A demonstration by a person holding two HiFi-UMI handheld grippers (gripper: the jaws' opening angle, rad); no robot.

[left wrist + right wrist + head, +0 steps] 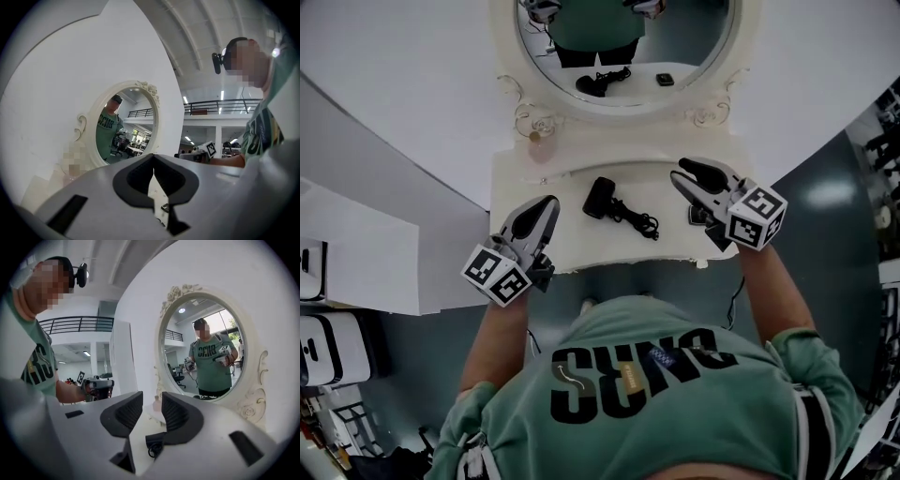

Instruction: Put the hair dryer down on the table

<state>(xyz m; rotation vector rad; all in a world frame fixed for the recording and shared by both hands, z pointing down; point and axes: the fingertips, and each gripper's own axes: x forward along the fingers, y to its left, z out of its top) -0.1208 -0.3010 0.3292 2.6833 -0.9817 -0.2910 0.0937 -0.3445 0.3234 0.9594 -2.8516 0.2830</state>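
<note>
Hair dryer, black and stubby with its cord loosely tangled, lies on the cream bench between both tools. Left tool has jaws together; right tool has jaws apart, holding nothing.

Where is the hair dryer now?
In the head view, the hair dryer lies on the table between the left gripper and the right gripper, below the mirror.

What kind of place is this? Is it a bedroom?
Probably a dressing table set up inside a big hall. There's a fancy oval mirror, a hair dryer lying on the table, and a balcony railing with ceiling lights behind.
</note>
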